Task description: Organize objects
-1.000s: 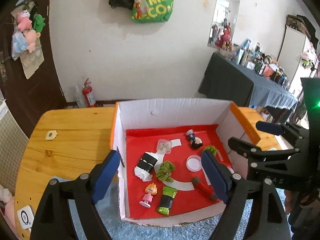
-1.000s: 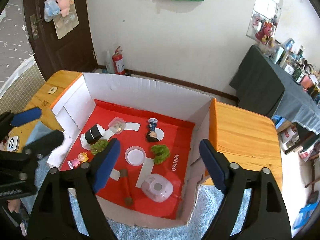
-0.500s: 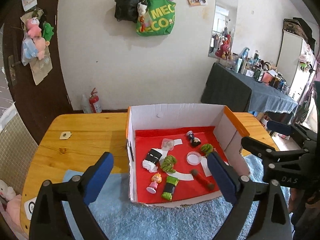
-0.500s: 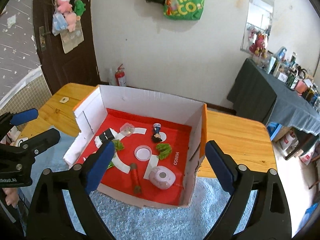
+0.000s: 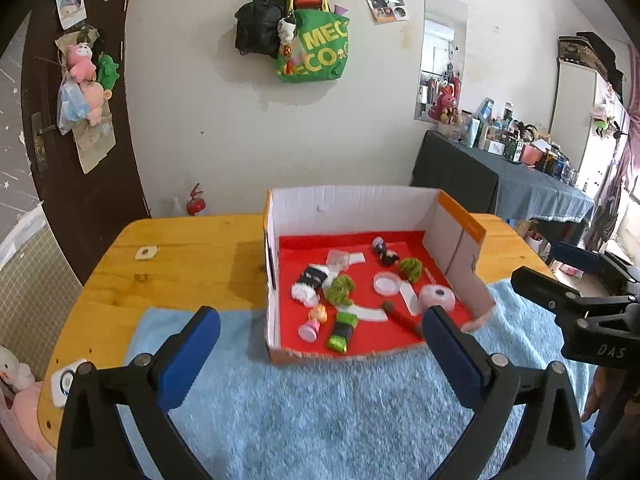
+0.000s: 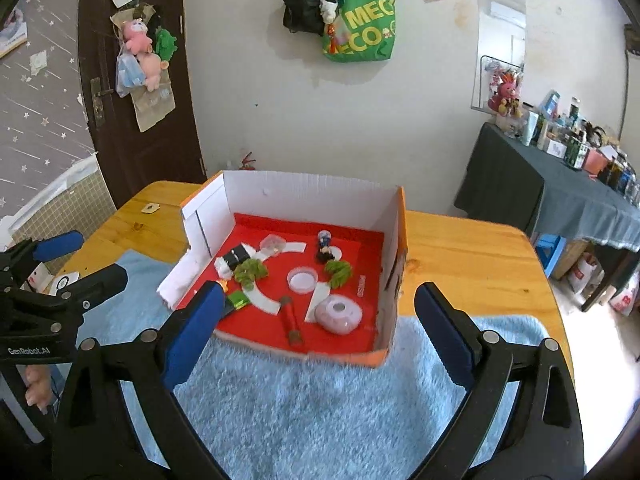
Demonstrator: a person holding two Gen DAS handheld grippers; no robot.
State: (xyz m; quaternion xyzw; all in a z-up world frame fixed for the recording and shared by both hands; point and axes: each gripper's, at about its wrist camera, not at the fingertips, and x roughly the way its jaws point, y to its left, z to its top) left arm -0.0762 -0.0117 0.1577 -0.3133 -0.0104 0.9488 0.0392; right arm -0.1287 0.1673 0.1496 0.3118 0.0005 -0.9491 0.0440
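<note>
Hovering over bare blue rug [image 5: 320, 412], both tongs [image 5: 320, 354] [image 6: 320, 332] gape empty before the box [image 5: 352, 200].

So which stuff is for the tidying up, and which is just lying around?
For the tidying:
- cardboard box
- little doll
- green scrunchies
- pink round case
- clear lid
- red tube

Just lying around:
- green bag on the wall
- fire extinguisher
- plush toys on the door
- blue rug
</note>
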